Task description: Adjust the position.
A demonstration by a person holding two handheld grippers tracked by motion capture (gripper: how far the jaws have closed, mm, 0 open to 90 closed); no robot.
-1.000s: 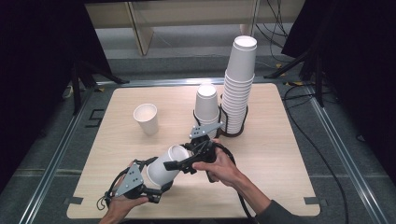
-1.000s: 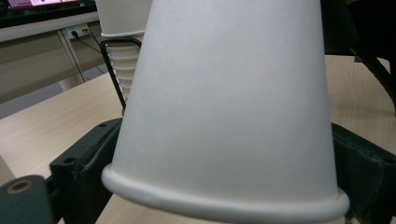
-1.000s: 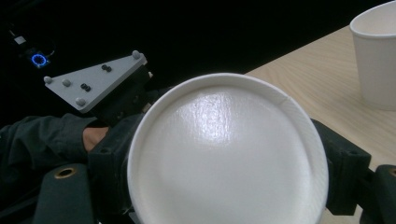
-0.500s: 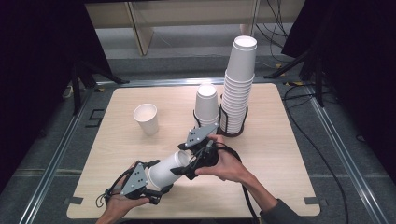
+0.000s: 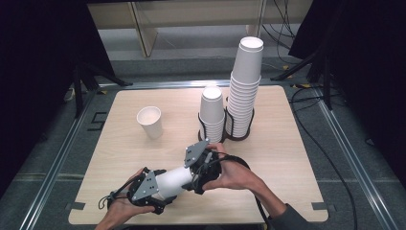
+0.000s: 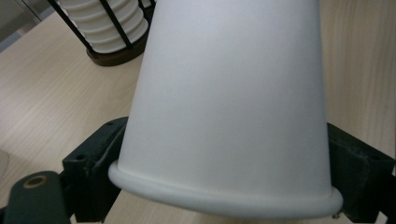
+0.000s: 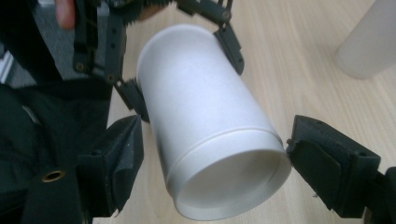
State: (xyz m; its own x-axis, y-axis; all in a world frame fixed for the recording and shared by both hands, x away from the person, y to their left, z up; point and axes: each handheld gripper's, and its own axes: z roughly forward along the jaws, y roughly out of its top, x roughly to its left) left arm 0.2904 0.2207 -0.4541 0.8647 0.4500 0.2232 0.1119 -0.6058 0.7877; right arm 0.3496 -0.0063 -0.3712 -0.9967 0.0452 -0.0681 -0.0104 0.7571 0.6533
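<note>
Watching for a crushed rim first: your left gripper (image 5: 155, 191) has just been closing its jaws and now clamps the paper cup (image 5: 174, 181) at its open end, and in the left gripper view the rolled rim (image 6: 224, 203) sits right between the two jaws, so any more squeeze will likely oval the thin wall. The second risk is at the other end. Your right gripper (image 5: 195, 175) brackets the cup's base (image 7: 231, 186) with jaws wide, one touching the edge and the other a sliver off. If they close on that taper off-centre, I'd expect the base to squirt out or twist in the left grip. Pulling along the cup before both ends are firm could also slip it free onto the tabletop (image 5: 287, 158). The cup is low centre in the high view, lying roughly level between your two hands. I can't tell if it clears the wood. Its long axis runs lower left to upper right, mouth to the lower left and closed base to the upper right. The loose upright cup (image 5: 150, 122) and the two stacks (image 5: 212, 112) are well apart from it, so no collision worry there.
</note>
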